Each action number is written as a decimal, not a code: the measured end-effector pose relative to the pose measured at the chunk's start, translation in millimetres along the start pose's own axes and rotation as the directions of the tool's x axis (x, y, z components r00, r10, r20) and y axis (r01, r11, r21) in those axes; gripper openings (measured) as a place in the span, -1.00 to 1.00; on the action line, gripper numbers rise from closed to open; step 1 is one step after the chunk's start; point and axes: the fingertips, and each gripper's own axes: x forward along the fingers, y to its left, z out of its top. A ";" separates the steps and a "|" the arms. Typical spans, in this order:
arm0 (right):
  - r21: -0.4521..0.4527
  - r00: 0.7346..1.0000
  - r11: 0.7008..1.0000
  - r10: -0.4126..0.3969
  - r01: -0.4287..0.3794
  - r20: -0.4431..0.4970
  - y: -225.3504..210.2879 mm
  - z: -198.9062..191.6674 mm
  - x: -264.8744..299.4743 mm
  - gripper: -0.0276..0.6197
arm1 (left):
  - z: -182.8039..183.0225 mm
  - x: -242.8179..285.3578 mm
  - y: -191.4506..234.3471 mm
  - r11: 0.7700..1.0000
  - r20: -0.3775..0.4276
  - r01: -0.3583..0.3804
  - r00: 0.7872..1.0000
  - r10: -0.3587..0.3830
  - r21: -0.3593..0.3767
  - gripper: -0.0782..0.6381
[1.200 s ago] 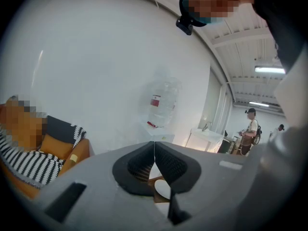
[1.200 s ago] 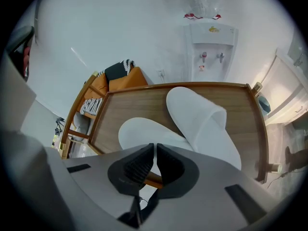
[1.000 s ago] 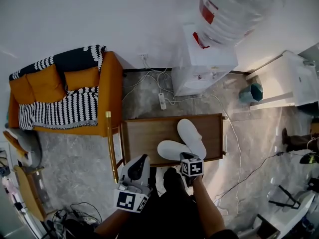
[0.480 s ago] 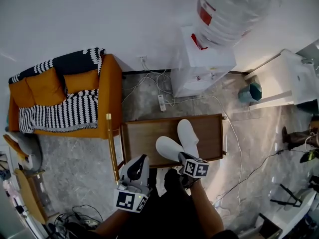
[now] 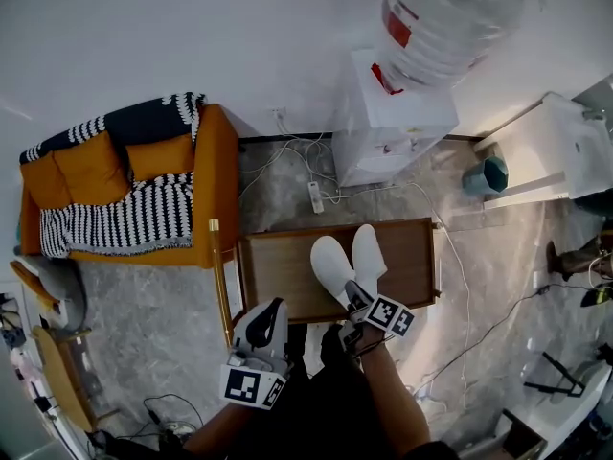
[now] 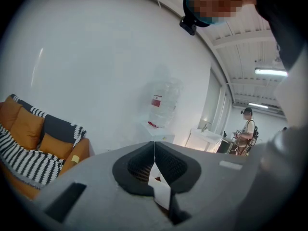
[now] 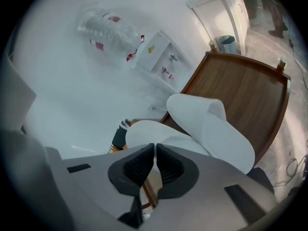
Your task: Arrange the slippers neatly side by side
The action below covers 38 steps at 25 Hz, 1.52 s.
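White slipper (image 7: pixel 144 131) in right claw (image 7: pixel 154 152)

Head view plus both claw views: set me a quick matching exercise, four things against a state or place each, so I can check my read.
Things:
1. left claw
2. right claw
3. water dispenser
4. sofa

States or places:
A. orange, with a black-and-white striped throw
B. shut on the edge of a white slipper
C. shut, nothing between the jaws
D. by the wall, beyond the wooden table

Pairs: 1-C, 2-B, 3-D, 4-A
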 end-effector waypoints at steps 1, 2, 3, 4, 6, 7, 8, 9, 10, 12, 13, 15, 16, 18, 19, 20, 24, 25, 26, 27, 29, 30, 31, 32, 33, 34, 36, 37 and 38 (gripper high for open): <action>0.011 1.000 1.000 0.001 -0.001 0.007 1.3 0.6 2.0 -0.83 | -0.2 -0.2 0.8 1.000 -0.001 -0.001 1.000 0.001 -0.001 -0.73; 0.021 1.000 1.000 0.000 0.000 0.013 2.1 0.7 4.3 -0.83 | -0.3 -0.4 1.7 1.000 -0.002 -0.002 1.000 0.002 -0.001 -0.73; 0.033 1.000 0.999 -0.003 0.002 0.019 2.4 0.5 6.8 -0.83 | -0.3 -0.6 2.7 1.000 -0.002 -0.003 1.000 0.003 -0.002 -0.73; 0.049 1.000 0.999 -0.008 0.006 0.027 2.3 0.2 9.6 -0.83 | -0.4 -0.8 3.9 1.000 -0.001 -0.004 1.000 0.004 -0.002 -0.73; 0.089 0.998 0.996 -0.025 0.021 0.050 0.4 -0.9 16.2 -0.83 | -0.8 -1.8 6.6 1.000 -0.001 -0.007 1.000 0.007 -0.002 -0.73; 0.110 0.997 0.993 -0.039 0.031 0.063 -1.4 -2.3 19.7 -0.84 | -1.3 -2.6 8.1 1.000 -0.003 -0.009 1.000 0.009 -0.004 -0.73; 0.132 0.996 0.990 -0.053 0.042 0.076 -3.2 -4.4 23.2 -0.84 | -2.0 -3.4 9.5 1.000 -0.005 -0.011 1.000 0.011 -0.006 -0.73; 0.153 0.994 0.987 -0.065 0.051 0.085 -4.7 -7.1 26.7 -0.84 | -2.7 -4.0 10.6 1.000 -0.008 -0.011 1.000 0.011 -0.008 -0.73; 0.173 0.993 0.983 -0.075 0.059 0.092 -5.7 -10.7 30.3 -0.84 | -3.1 -4.4 11.8 1.000 -0.010 -0.011 1.000 0.010 -0.009 -0.73; 0.201 0.991 0.977 -0.093 0.073 0.092 -7.6 -19.8 38.7 -0.84 | -3.3 -4.4 15.2 1.000 -0.012 -0.008 1.000 0.007 -0.009 -0.73; 0.210 0.991 0.974 -0.102 0.082 0.089 -8.9 -24.8 43.1 -0.84 | -3.4 -4.4 17.6 1.000 -0.014 -0.007 1.000 0.007 -0.008 -0.73; 0.232 0.988 0.968 -0.124 0.100 0.089 -13.3 -33.9 50.4 -0.84 | -3.1 -4.7 23.1 1.000 -0.016 -0.008 1.000 0.007 -0.005 -0.73; 0.255 0.986 0.961 -0.136 0.108 0.092 -16.6 -38.0 53.0 -0.84 | -2.6 -5.1 25.9 1.000 -0.017 -0.009 1.000 0.009 -0.004 -0.73; 0.324 0.982 0.939 -0.159 0.118 0.103 -24.9 -45.7 56.9 -0.84 | -1.1 -6.2 31.5 1.000 -0.017 -0.016 1.000 0.016 -0.002 -0.73; 0.356 0.979 0.926 -0.171 0.122 0.110 -29.0 -49.4 58.6 -0.84 | -0.5 -7.0 34.1 1.000 -0.016 -0.020 1.000 0.020 -0.003 -0.73; 0.384 0.976 0.915 -0.183 0.126 0.117 -32.6 -53.0 60.3 -0.85 | -0.1 -7.9 36.4 1.000 -0.015 -0.024 1.000 0.024 -0.004 -0.73; 0.429 0.970 0.892 -0.212 0.141 0.122 -37.6 -67.1 71.7 -0.85 | -2.9 -12.6 43.2 1.000 -0.025 -0.027 0.999 0.027 -0.005 -0.73; 0.425 0.969 0.893 -0.215 0.145 0.121 -37.0 -69.3 75.3 -0.85 | -4.1 -13.6 44.7 1.000 -0.030 -0.025 0.999 0.025 -0.004 -0.73; 0.418 0.969 0.896 -0.217 0.149 0.119 -35.9 -70.7 79.0 -0.85 | -5.3 -14.3 46.3 1.000 -0.035 -0.022 0.999 0.022 -0.002 -0.73; 0.409 0.969 0.900 -0.218 0.152 0.118 -34.6 -71.4 82.6 -0.85 | -6.5 -14.8 48.1 1.000 -0.040 -0.021 0.999 0.021 0.000 -0.73; 0.395 0.970 0.906 -0.215 0.154 0.116 -32.6 -71.1 89.9 -0.85 | -8.5 -15.4 51.6 1.000 -0.048 -0.019 0.999 0.019 0.003 -0.73; 0.389 0.970 0.908 -0.214 0.154 0.115 -32.3 -70.4 93.1 -0.85 | -9.3 -15.5 53.1 1.000 -0.050 -0.020 0.999 0.020 0.003 -0.73; 0.383 0.970 0.911 -0.213 0.155 0.114 -32.4 -69.4 95.8 -0.85 | -10.0 -15.7 54.2 1.000 -0.051 -0.020 0.998 0.021 0.004 -0.73; 0.374 0.971 0.914 -0.212 0.156 0.114 -32.6 -68.2 97.9 -0.85 | -10.4 -16.0 55.0 1.000 -0.051 -0.022 0.998 0.022 0.003 -0.73; 0.361 0.971 0.919 -0.209 0.156 0.113 -32.6 -67.0 99.3 -0.85 | -10.8 -16.7 55.6 1.000 -0.051 -0.023 0.998 0.023 0.003 -0.73; 0.347 0.972 0.925 -0.206 0.156 0.111 -32.2 -66.4 100.1 -0.85 | -11.2 -17.7 56.2 1.000 -0.051 -0.025 0.998 0.025 0.001 -0.73; 0.316 0.976 0.936 -0.194 0.154 0.098 -30.6 -66.9 100.6 -0.84 | -12.6 -19.8 57.0 1.000 -0.053 -0.029 0.998 0.029 -0.003 -0.73; 0.297 0.978 0.942 -0.189 0.155 0.090 -29.9 -67.4 100.4 -0.84 | -13.5 -20.4 56.8 1.000 -0.055 -0.030 0.998 0.030 -0.005 -0.73; 0.275 0.979 0.949 -0.186 0.157 0.081 -29.4 -67.6 99.9 -0.84 | -14.3 -20.4 56.2 1.000 -0.056 -0.030 0.998 0.030 -0.007 -0.73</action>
